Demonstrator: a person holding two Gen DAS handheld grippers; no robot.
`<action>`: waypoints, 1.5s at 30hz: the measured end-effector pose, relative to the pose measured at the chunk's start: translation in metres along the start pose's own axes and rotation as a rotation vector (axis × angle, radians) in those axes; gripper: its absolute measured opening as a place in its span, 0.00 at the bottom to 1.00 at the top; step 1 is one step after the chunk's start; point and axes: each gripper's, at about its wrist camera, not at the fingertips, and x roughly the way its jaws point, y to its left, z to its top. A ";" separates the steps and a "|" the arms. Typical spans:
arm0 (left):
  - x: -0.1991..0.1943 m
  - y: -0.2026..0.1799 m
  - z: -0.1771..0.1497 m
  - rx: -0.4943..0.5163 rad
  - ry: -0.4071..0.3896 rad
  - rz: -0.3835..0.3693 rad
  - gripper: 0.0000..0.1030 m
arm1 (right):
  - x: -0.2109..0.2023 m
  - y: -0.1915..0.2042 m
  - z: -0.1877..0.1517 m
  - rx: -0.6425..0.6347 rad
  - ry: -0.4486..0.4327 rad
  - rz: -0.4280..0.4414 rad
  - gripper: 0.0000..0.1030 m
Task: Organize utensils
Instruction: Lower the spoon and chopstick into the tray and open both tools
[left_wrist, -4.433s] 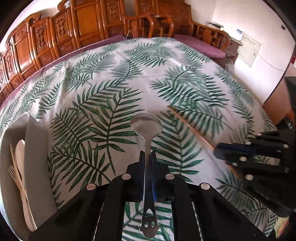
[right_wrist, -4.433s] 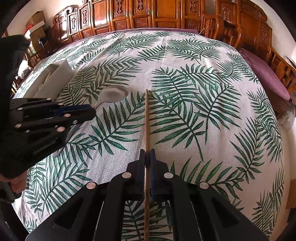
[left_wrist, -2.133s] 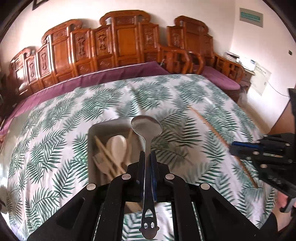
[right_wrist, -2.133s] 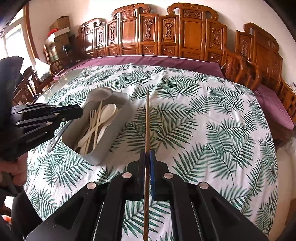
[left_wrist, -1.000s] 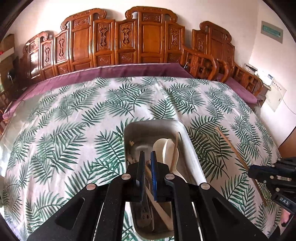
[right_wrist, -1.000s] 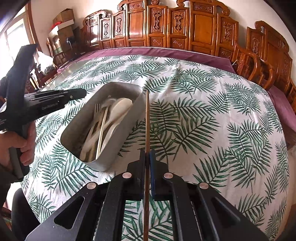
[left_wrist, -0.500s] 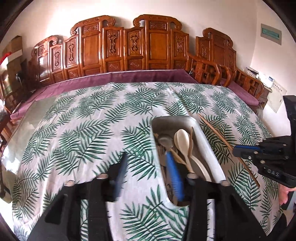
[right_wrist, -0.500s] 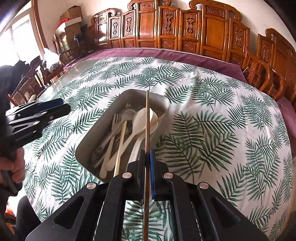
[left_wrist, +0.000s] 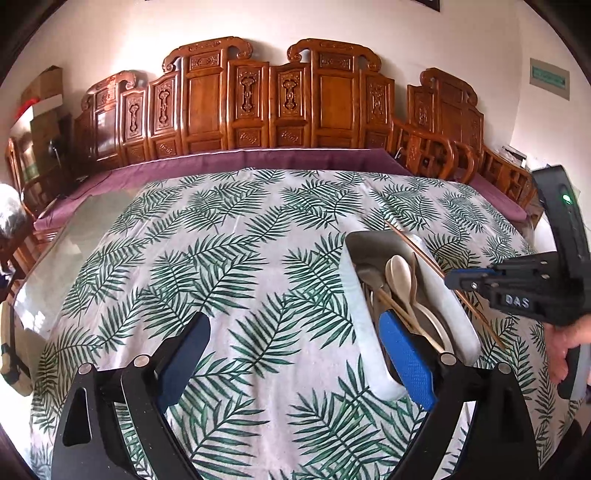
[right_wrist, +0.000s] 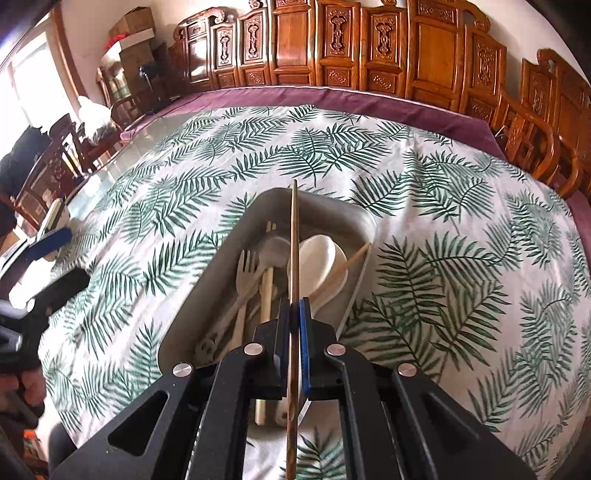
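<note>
Left gripper (left_wrist: 295, 354) is opening, empty; right gripper (right_wrist: 294, 314) pinches a chopstick (right_wrist: 293, 258) over the tray (right_wrist: 207, 295), probably dropping it in next.

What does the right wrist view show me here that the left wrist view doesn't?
Right wrist only: a pale fork in the grey tray, and the right gripper shut on the chopstick, which points over the tray. Left wrist only: the left gripper, jaws opening, nothing between them, and the hand holding the right gripper. Both: tray, pale spoons, chopstick, leaf-print tablecloth.
</note>
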 end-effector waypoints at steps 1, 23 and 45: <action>-0.001 0.001 -0.001 -0.001 0.001 0.002 0.87 | 0.004 0.001 0.003 0.011 0.004 0.004 0.06; -0.001 0.014 -0.010 0.002 0.021 0.017 0.87 | 0.025 0.008 0.018 0.092 0.004 -0.027 0.06; -0.008 -0.013 -0.010 0.021 0.020 0.013 0.87 | -0.019 -0.001 -0.009 0.038 -0.106 -0.075 0.66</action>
